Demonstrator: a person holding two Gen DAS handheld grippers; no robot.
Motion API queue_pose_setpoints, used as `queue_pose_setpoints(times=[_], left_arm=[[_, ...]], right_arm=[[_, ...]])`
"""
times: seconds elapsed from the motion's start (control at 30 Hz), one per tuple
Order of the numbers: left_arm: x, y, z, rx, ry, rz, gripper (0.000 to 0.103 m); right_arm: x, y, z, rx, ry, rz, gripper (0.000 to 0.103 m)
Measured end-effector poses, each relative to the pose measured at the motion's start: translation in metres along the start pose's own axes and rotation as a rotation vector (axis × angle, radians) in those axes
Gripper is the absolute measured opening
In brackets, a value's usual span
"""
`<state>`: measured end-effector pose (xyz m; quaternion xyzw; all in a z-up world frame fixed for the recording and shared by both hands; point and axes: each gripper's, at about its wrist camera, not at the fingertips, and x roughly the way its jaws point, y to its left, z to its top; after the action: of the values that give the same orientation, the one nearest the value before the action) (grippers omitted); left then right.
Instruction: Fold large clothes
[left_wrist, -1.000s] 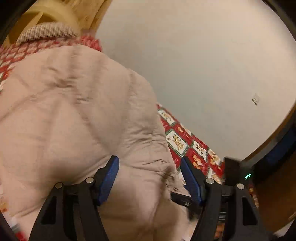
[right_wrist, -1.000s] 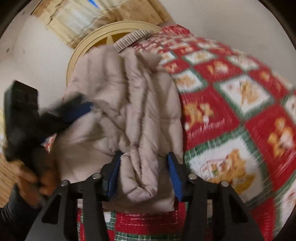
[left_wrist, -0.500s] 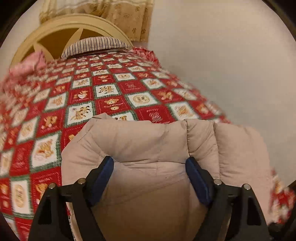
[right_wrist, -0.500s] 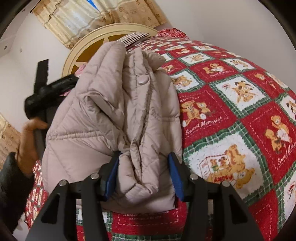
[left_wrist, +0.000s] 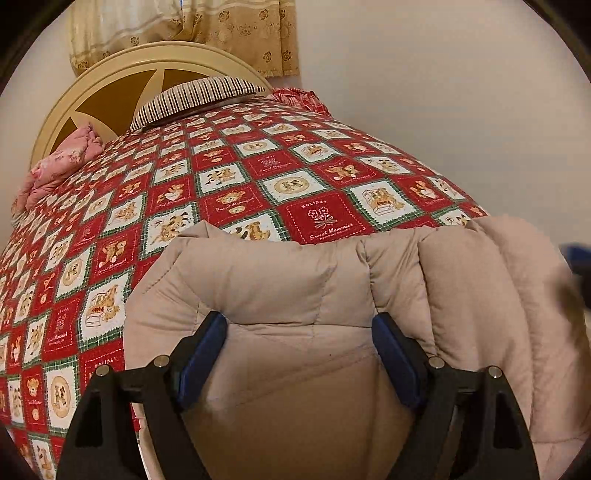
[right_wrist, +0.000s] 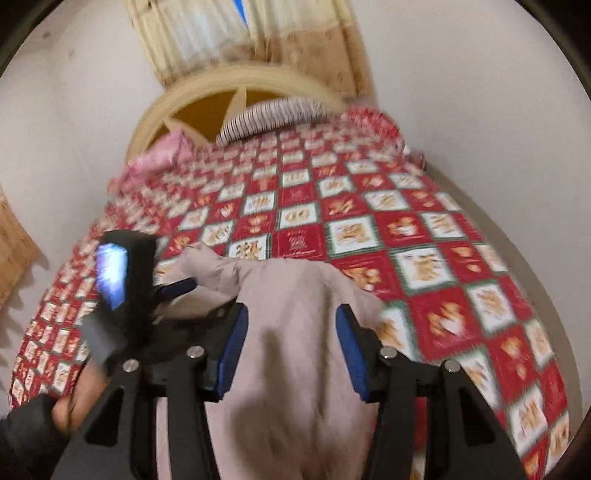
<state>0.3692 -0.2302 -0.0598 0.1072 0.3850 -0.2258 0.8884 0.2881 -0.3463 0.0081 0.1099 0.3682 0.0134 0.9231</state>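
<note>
A beige quilted puffer jacket (left_wrist: 277, 280) hangs over the red teddy-bear quilt (left_wrist: 314, 214) of the bed. My left gripper (left_wrist: 297, 325) stands wide, and a thick fold of the jacket fills the gap, puckering at both blue pads. In the blurred right wrist view my right gripper (right_wrist: 291, 314) is shut on another bunch of the jacket (right_wrist: 291, 280), which droops between its fingers. The left gripper's blue finger (right_wrist: 177, 286) reaches into the fabric from the left, held by a hand (right_wrist: 70, 406) in a dark sleeve.
The bed has a cream round headboard (left_wrist: 110, 92), a striped pillow (left_wrist: 199, 96) and pink bedding (left_wrist: 62, 166) at its head. A plain wall runs along the quilt's (right_wrist: 424, 258) right side. Patterned curtains (left_wrist: 221, 33) hang behind the headboard.
The left view swung down from wall and jacket to the bed, and its jaws widened around the fold. The right gripper rose with the jacket, so the bed lies farther below.
</note>
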Motion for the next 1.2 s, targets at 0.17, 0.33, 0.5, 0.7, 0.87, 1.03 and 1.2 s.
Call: queue_pose_setpoints(times=[0.17, 0.33, 0.5, 0.7, 0.87, 1.03, 1.2], left_arm=[[0.009, 0.008, 0.002, -0.033, 0.015, 0.004, 0.082], [0.017, 0.008, 0.004, -0.039, 0.013, 0.020, 0.082], [0.024, 0.013, 0.002, -0.058, -0.003, -0.002, 0.083], [0.022, 0.009, 0.000, -0.037, -0.009, 0.011, 0.083], [0.003, 0.019, -0.002, -0.033, -0.011, -0.076, 0.083], [-0.057, 0.052, -0.024, -0.108, -0.106, 0.003, 0.084], [-0.070, 0.070, -0.051, -0.152, -0.064, 0.020, 0.084]], right_arm=[[0.070, -0.022, -0.020, 0.137, 0.049, 0.036, 0.059], [0.090, -0.026, -0.024, 0.167, 0.058, 0.054, 0.060], [0.090, -0.015, -0.030, 0.152, 0.035, -0.008, 0.060], [0.086, -0.016, -0.037, 0.163, 0.012, -0.028, 0.059], [0.086, -0.016, -0.039, 0.164, 0.004, -0.020, 0.059], [0.084, -0.017, -0.039, 0.168, -0.008, -0.020, 0.059], [0.081, -0.017, -0.039, 0.175, -0.019, -0.014, 0.059]])
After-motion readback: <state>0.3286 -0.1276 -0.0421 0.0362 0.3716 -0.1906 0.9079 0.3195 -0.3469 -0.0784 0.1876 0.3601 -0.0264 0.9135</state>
